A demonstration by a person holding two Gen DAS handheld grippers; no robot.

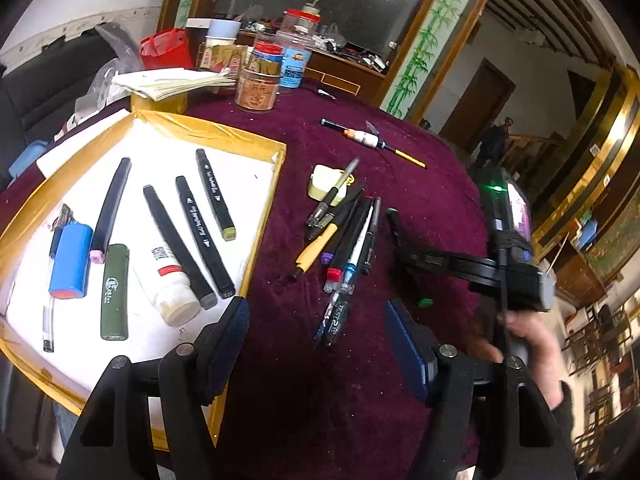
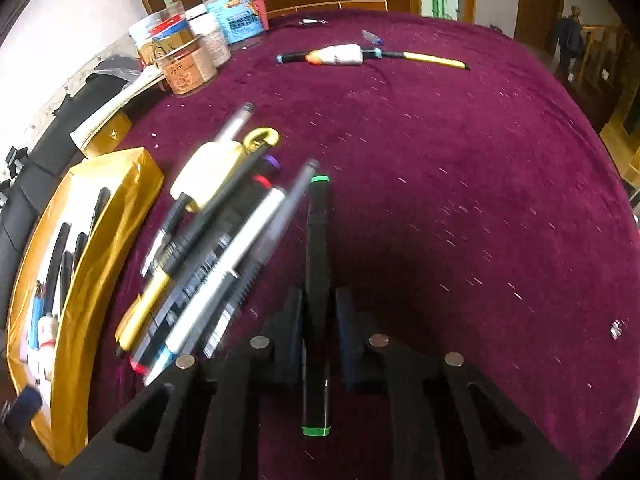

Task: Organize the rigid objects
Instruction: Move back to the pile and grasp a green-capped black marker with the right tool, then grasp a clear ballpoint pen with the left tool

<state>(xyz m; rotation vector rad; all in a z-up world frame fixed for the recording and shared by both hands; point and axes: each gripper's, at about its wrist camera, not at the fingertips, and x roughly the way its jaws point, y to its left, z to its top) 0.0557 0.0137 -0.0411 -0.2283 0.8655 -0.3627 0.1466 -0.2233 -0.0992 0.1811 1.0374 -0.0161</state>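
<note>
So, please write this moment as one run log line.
right gripper: shut on green-capped marker | left gripper: open, empty | tray: four markers inside

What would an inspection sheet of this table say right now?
Surface: dark red tablecloth, specked with lint.
Job's things: markers, a glue bottle and a lighter in the gold-edged tray; loose pile of pens beside it.
Clutter: jars, papers, red bag.
Grippers: left tool open, empty; right tool shut on a green-capped marker.
Cables: nothing seen.
Surroundings: wooden cabinet with bamboo-painted panels.
</note>
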